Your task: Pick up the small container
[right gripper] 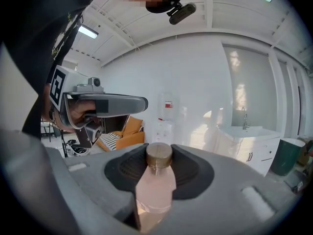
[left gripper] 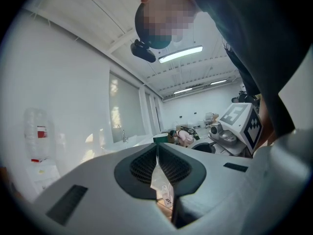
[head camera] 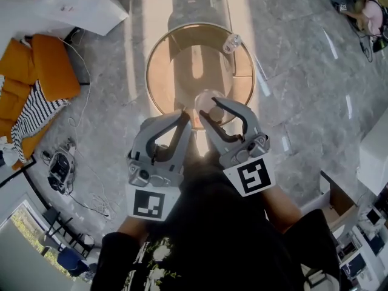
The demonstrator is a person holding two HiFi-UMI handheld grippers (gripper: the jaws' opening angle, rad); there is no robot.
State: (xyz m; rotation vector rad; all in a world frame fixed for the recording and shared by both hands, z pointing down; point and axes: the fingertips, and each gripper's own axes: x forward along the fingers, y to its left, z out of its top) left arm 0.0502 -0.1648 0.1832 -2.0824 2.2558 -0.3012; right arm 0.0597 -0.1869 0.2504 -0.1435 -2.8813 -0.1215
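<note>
Above the round gold-rimmed glass desk (head camera: 149, 77), the right gripper (right gripper: 157, 166) holds a small pale-pink, brown-capped container (right gripper: 155, 190) between its fingers; the left gripper (left gripper: 159, 166) has fingers closed, empty.

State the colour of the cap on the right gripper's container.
The container has a dull bronze-brown cap; best in right gripper view.

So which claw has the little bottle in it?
The right gripper: its jaws squeeze the small pinkish bottle with the brown cap. The left gripper is shut with nothing between its jaws.
</note>
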